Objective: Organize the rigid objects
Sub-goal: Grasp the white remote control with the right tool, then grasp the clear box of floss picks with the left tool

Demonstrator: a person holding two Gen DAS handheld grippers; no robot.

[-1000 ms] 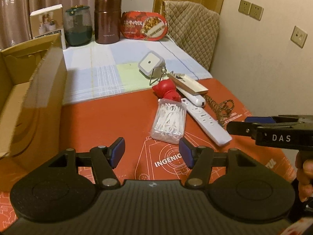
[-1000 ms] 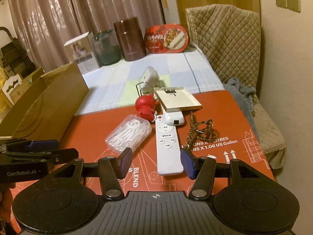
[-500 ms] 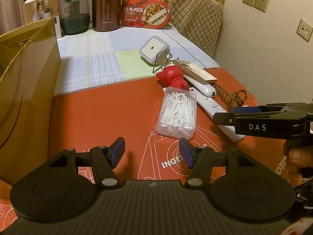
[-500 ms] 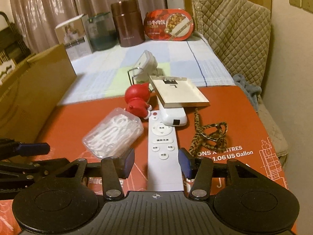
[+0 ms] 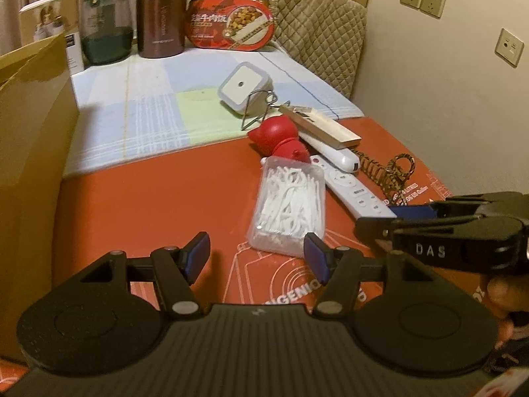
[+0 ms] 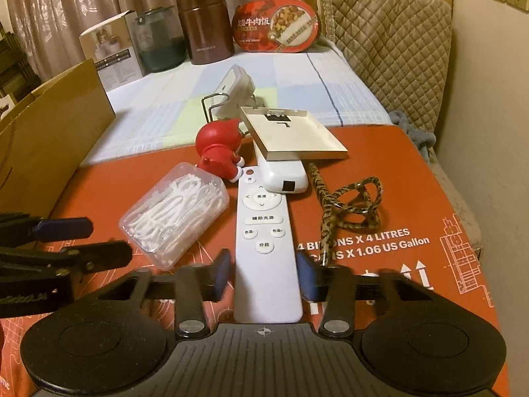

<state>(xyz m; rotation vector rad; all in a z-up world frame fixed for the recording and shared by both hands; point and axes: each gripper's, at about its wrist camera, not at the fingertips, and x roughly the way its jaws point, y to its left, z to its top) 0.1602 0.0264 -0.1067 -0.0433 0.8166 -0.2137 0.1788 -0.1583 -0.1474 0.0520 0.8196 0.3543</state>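
Observation:
A white remote (image 6: 264, 228) lies on the red mat (image 6: 396, 178); its near end sits between the open fingers of my right gripper (image 6: 263, 273). The remote also shows in the left wrist view (image 5: 353, 192). A clear box of floss picks (image 5: 289, 208) lies just ahead of my left gripper (image 5: 258, 254), which is open and empty above the mat. Behind lie a red figurine (image 6: 218, 152), a white device (image 6: 284, 175) under a flat beige box (image 6: 291, 132), a patterned cord (image 6: 350, 205) and a white square device on a wire stand (image 5: 244, 87).
A cardboard box (image 5: 29, 139) stands at the left. At the back stand a brown canister (image 5: 160, 16), a glass jar (image 5: 105, 28), a red food tray (image 5: 231, 23) and a small carton (image 6: 112, 49). A quilted chair back (image 6: 390, 43) and wall are at the right.
Both grippers have moved forward. The right gripper's fingers have come around the near end of the remote and narrowed a little. The left gripper has neared the floss box.

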